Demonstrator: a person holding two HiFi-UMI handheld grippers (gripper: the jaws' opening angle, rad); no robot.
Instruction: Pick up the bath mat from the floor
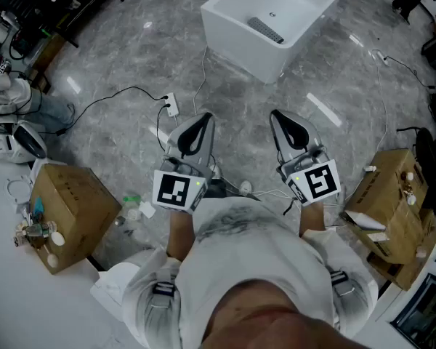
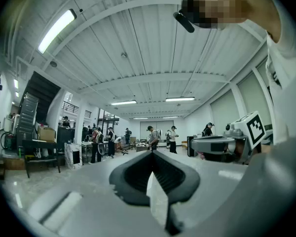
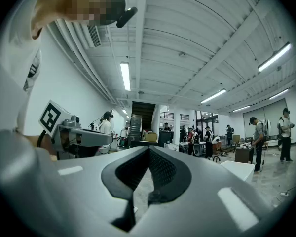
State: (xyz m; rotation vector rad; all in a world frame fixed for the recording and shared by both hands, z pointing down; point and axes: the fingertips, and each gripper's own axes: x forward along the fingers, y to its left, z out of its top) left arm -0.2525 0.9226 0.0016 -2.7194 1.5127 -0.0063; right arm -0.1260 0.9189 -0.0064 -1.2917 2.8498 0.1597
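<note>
Left claw (image 1: 203, 116) is closed: jaw tips meet and there is nothing between them. Right claw (image 1: 277, 115) is the same, tips together and empty. I hold both side by side, level with each other, near but apart, just in front of my white shirt (image 1: 240, 246). Both noses point out over the grey marbled floor (image 1: 116, 64).

Ahead of the claws, closer to the right claw's line, stands a white tub (image 1: 261, 64). A grey ribbed strip (image 1: 265, 29) lies inside it. I cannot tell whether that strip is the bath mat, and I cannot tell from any view where the mat is.

Just ahead of the left claw a white power strip (image 1: 172, 105) lies on the floor with a black cable running off to the left. Out to the left of the left claw is a cardboard box (image 1: 69, 209). Out to the right of the right claw is a second box (image 1: 392, 187) with clutter on it.

Both gripper views look past the shut jaws into a big hall. Far ahead stand people (image 2: 152, 137), with strip lights (image 2: 56, 31) overhead. Each claw shows at the edge of the other's view.
</note>
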